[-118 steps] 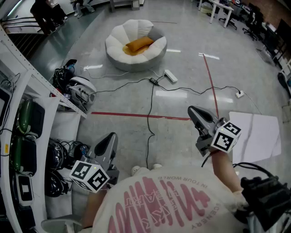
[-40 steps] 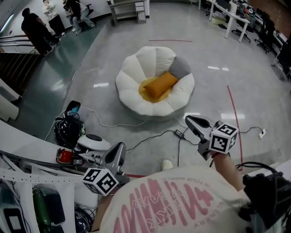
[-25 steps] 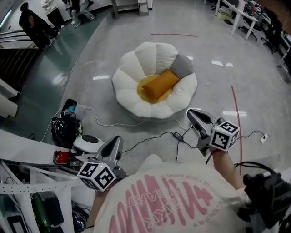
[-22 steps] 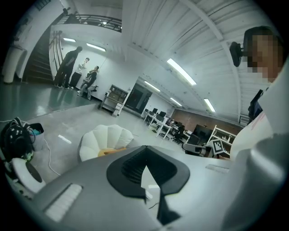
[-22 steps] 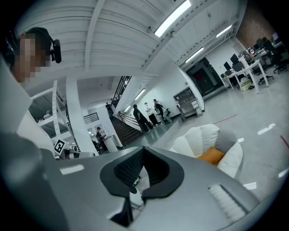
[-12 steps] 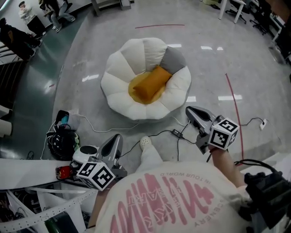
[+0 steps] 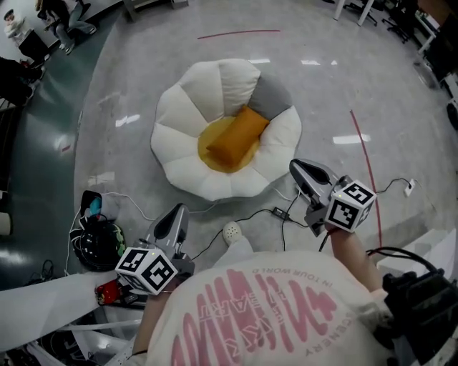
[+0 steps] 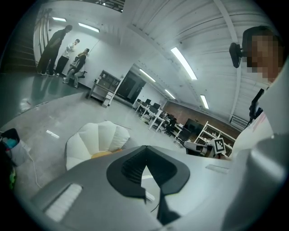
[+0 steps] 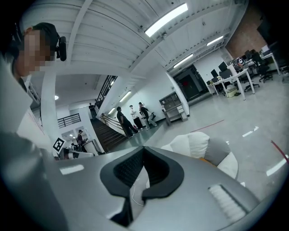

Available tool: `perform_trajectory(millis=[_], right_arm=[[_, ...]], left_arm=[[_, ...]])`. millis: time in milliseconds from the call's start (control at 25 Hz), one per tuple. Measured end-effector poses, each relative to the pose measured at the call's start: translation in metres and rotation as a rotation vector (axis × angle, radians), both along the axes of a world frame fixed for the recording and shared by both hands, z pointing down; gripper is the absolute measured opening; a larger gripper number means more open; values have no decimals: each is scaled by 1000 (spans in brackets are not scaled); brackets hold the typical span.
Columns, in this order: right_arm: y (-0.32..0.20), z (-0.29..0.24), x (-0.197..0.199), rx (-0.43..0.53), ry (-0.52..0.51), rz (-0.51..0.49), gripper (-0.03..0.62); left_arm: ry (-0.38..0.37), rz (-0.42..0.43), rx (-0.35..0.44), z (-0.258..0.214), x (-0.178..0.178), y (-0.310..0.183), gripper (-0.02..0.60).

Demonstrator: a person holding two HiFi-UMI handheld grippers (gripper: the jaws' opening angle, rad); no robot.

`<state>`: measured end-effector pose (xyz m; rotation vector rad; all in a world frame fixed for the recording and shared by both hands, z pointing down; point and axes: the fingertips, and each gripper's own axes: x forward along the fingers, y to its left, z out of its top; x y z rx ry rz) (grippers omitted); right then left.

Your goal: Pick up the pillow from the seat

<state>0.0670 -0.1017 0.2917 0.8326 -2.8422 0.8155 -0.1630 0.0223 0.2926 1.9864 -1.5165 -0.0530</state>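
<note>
An orange pillow (image 7: pixel 233 138) lies in the middle of a round white petal-shaped seat (image 7: pixel 183 107) on the floor. One grey cushion (image 7: pixel 273 96) sits at the seat's far right. My left gripper (image 7: pixel 178 209) is shut and empty, short of the seat's near left rim. My right gripper (image 7: pixel 296 166) is shut and empty too, just off the seat's near right rim. In the left gripper view the seat (image 8: pixel 97 137) shows above the shut jaws, with a sliver of the pillow (image 8: pixel 103 154). The right gripper view shows the seat (image 9: pixel 195 143) past its shut jaws.
Cables and a power strip (image 7: pixel 278 212) run over the floor between me and the seat. A dark helmet and bags (image 7: pixel 95 243) lie at the near left. A red tape line (image 7: pixel 365 161) crosses the floor at right. People stand far off at the top left (image 7: pixel 61 14).
I have walked closer: the seat and pillow have grown and shifted toward the frame's middle. Both grippers, still shut, now sit near the seat's front rim.
</note>
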Motion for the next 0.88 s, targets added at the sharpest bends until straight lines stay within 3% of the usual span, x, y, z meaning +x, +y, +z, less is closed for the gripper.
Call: perform_trajectory(millis=[280, 480, 560, 720, 880], right_arm=[[-36, 28, -31, -49, 57, 50, 6], [-46, 73, -43, -138, 89, 75, 6], [-52, 93, -38, -167, 119, 92, 6], [-79, 137, -27, -213, 168, 122, 6], [-88, 210, -25, -299, 201, 79, 8]], left_arm=[[2, 82, -34, 25, -34, -52, 15], [-228, 202, -94, 73, -45, -68, 15], [-225, 205, -133, 96, -46, -74, 15], [-137, 159, -201, 147, -58, -99, 15], [-164, 121, -271, 218, -75, -125, 15]])
